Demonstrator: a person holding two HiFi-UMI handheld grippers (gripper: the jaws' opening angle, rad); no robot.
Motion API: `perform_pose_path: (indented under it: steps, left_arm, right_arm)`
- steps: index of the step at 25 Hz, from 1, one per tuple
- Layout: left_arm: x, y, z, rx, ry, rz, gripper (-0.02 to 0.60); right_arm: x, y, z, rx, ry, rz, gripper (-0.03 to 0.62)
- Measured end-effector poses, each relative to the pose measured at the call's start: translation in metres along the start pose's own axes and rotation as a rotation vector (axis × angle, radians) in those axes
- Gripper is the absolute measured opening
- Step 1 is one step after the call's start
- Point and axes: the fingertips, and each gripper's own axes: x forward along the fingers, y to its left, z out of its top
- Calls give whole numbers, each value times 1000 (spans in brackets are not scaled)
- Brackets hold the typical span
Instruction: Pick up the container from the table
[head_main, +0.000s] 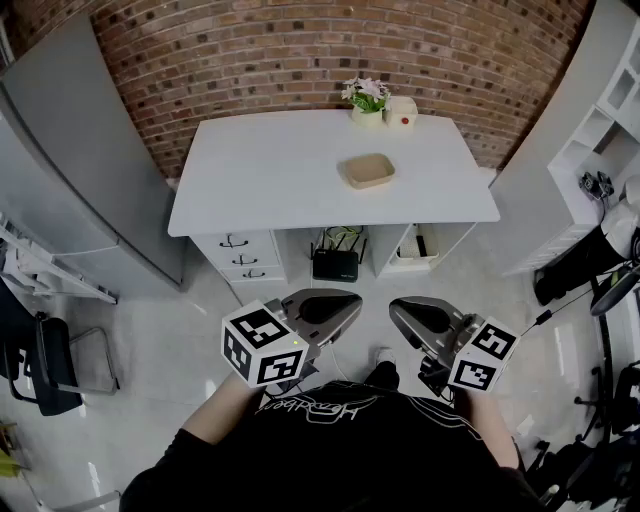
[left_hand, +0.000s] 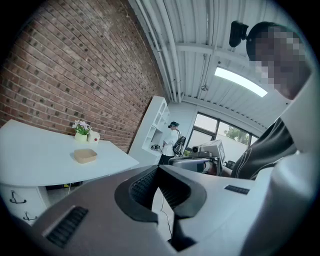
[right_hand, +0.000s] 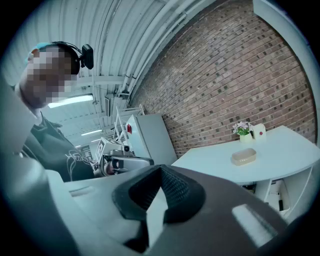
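Observation:
A shallow tan container (head_main: 367, 170) lies on the white table (head_main: 250, 190), right of its middle; it also shows as the container (left_hand: 85, 156) in the left gripper view and the container (right_hand: 243, 156) in the right gripper view. Both grippers are held low in front of the person's chest, well short of the table and far from the container. The left gripper (head_main: 345, 300) has its jaws together with nothing between them, as the left gripper (left_hand: 159, 169) confirms in its own view. The right gripper (head_main: 400, 306) is shut and empty too, as is plain on the right gripper (right_hand: 161, 169) up close.
A small flower pot (head_main: 366, 102) and a white box (head_main: 402, 111) stand at the table's back edge. Drawers (head_main: 240, 256) and a black router (head_main: 335, 265) sit under the table. A grey cabinet (head_main: 70, 170) stands left, white shelving (head_main: 600, 130) right, a chair (head_main: 40, 365) near left.

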Motion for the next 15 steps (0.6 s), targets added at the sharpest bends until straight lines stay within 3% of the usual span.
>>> perform_pose_path:
  steps: [15]
  left_arm:
    - [3,1,3,-12,-11,-19,3]
  right_arm:
    - [-2,-4,5,23,13,-19,3]
